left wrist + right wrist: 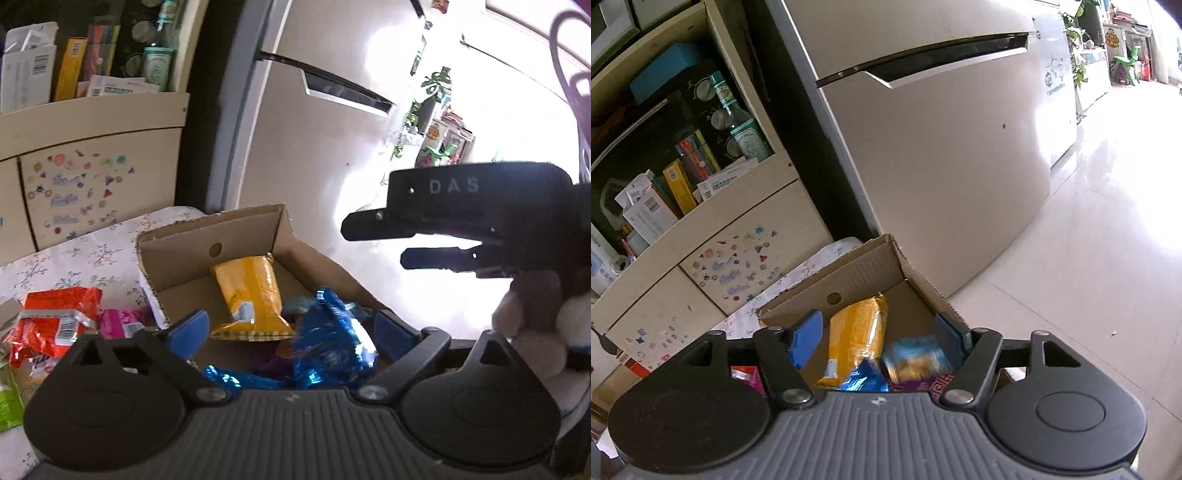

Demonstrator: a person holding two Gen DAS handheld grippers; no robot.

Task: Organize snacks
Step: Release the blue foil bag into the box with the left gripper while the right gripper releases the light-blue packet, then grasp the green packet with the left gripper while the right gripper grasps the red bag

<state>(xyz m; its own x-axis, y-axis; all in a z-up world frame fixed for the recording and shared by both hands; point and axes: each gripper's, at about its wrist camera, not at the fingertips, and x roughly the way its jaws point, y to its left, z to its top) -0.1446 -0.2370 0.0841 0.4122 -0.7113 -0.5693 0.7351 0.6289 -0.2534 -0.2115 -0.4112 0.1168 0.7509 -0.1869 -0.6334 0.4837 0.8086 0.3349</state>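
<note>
Left gripper (291, 325): jaws apart, nothing pinched; the blue foil packet (332, 332) lies loose between the pads.
Right gripper (882, 339): jaws apart, empty, over the box contents.
Cardboard box (177, 254): on the floral cloth (74, 258); holds the yellow packet (251, 291) at 12 o'clock of your left jaws.
Remaining snacks: red packet (55, 325) and pink packet (118, 321) at 9 o'clock, outside the box.
Handling: judged light, soft, slippery, crushable.
Hold: pinch the crimped end seam, lightly.
</note>
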